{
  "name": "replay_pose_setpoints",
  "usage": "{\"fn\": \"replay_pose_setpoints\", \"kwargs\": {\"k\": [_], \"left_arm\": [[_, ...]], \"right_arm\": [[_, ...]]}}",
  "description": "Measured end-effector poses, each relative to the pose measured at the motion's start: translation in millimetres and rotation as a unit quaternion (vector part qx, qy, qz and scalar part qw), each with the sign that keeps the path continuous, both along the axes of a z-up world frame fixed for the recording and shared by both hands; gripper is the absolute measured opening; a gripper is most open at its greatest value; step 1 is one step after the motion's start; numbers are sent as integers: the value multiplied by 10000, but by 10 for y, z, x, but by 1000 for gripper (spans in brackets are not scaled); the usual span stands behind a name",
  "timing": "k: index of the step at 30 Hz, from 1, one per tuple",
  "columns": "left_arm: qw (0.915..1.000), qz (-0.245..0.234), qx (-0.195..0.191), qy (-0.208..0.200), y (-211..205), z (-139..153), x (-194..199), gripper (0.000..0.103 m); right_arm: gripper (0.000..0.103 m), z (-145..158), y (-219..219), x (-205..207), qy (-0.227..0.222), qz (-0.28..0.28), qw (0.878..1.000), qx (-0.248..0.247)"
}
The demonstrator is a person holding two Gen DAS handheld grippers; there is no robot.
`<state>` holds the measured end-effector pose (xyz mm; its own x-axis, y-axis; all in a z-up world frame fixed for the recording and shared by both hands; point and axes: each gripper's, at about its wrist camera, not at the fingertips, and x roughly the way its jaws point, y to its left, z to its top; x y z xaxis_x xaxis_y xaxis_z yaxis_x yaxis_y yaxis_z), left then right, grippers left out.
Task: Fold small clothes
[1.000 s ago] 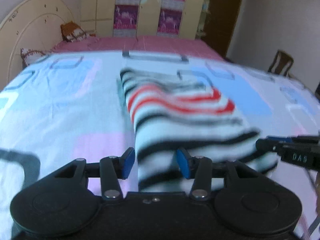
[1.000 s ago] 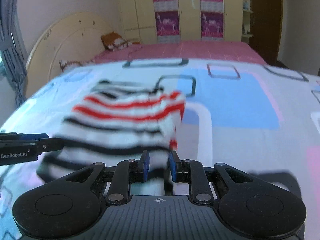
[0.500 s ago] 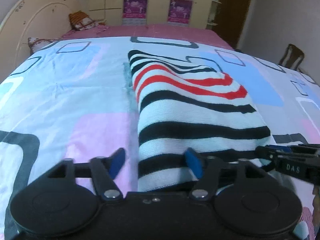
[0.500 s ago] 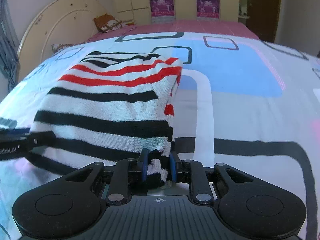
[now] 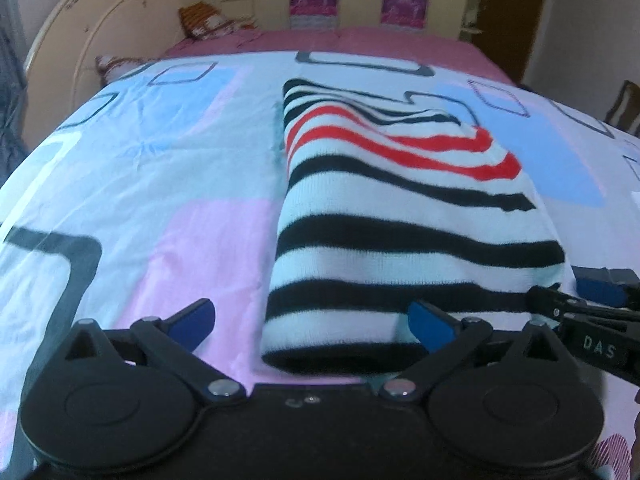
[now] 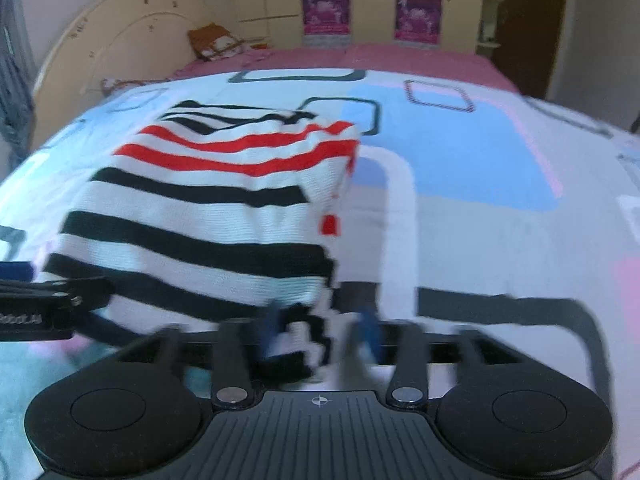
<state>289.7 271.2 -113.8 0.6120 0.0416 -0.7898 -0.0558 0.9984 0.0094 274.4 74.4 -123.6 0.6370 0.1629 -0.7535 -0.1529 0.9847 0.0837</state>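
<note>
A small white knit garment (image 5: pixel 400 216) with black and red stripes lies folded on the bed; it also shows in the right wrist view (image 6: pixel 208 216). My left gripper (image 5: pixel 312 322) is open wide, its blue pads either side of the garment's near left corner, holding nothing. My right gripper (image 6: pixel 320 328) is open, blurred, with the garment's near right corner lying loose between its blue pads. The right gripper's tips (image 5: pixel 592 304) show at the right edge of the left wrist view. The left gripper's tip (image 6: pixel 44 304) shows at the left edge of the right wrist view.
The bed sheet (image 5: pixel 160 184) is pale blue and pink with grey rectangles. A cream headboard (image 5: pixel 100 52) and pillows (image 5: pixel 208 26) are at the far left. A wardrobe (image 6: pixel 360 0) stands behind the bed and a wooden chair (image 5: pixel 626 104) at far right.
The garment was lowered onto the bed. My left gripper opened wider. My right gripper, shut on the corner before, has opened and released it.
</note>
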Motion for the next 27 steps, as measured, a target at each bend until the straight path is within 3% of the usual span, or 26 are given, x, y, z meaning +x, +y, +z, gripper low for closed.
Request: {"fn": "replay_pose_setpoints", "kwargs": {"k": [5, 11, 13, 14, 15, 22, 27], "left_arm": [[9991, -87, 84, -411, -88, 191, -277, 103], [9961, -196, 167, -843, -276, 653, -854, 103], [9956, -113, 131, -921, -330, 829, -1053, 103], [9952, -90, 155, -961, -359, 906, -1160, 103], [9945, -78, 175, -1028, -397, 980, -1283, 103], [9897, 113, 347, -1382, -606, 1359, -2050, 103], [9882, 208, 314, -1487, -649, 1449, -2426, 103]], "right_arm": [[69, 173, -191, -167, -167, -107, 9990, 388], [69, 539, -357, -727, -473, 223, 9969, 588], [78, 697, -400, -962, -605, 311, 9958, 618], [88, 783, -431, -1103, -706, 334, 9951, 608], [92, 872, -467, -1253, -837, 348, 9941, 593], [93, 1388, -670, -2172, -1505, 126, 9872, 512], [103, 1589, -735, -2631, -1876, -19, 9809, 520]]}}
